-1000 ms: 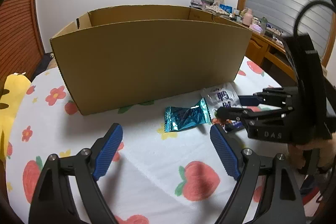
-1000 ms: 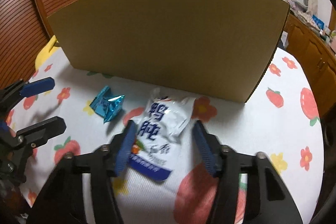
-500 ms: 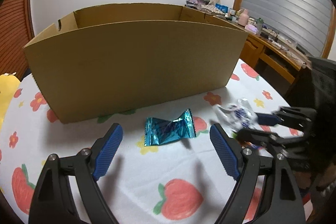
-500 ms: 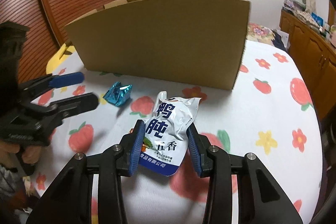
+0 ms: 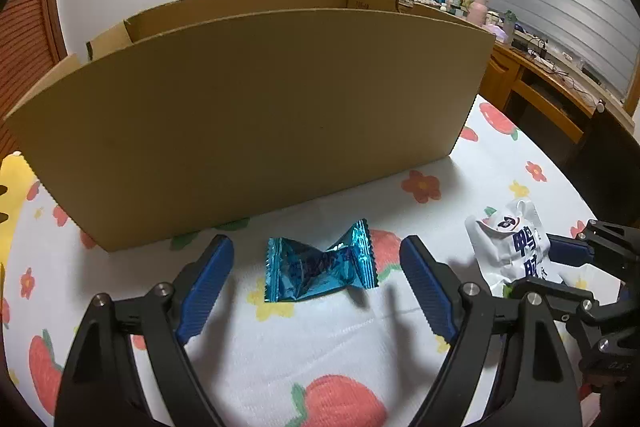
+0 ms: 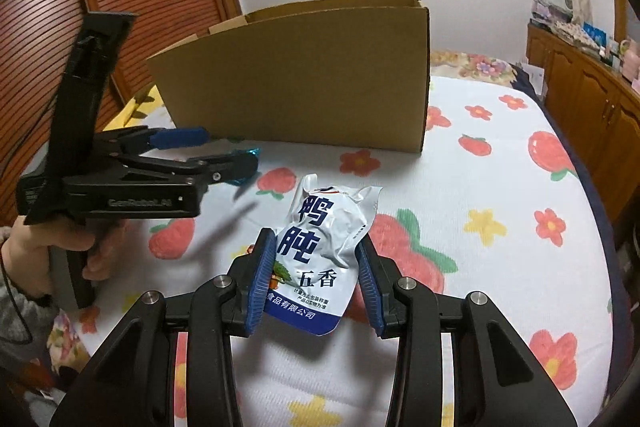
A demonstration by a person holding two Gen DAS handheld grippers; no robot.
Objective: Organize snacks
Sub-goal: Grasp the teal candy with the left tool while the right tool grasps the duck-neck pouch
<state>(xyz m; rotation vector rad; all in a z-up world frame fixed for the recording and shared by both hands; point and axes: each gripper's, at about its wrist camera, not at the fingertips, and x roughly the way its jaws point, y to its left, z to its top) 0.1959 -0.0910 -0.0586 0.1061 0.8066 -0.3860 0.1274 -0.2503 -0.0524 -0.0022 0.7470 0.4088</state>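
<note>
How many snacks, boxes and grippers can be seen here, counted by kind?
Snack packets: 2, a crinkled blue foil packet and a white plastic pouch with blue lettering.
Cardboard boxes: 1, a brown open-topped one.
Grippers: 2, left gripper and right gripper.
Total: 5.

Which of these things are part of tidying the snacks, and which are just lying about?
Part of the job:
- white snack pouch, clamped in the right gripper
- blue candy wrapper, between the left gripper's closing jaws, not yet touched
- cardboard box

Just lying about:
- fruit-print tablecloth
- clutter on the wooden sideboard
- yellow cushion
</note>
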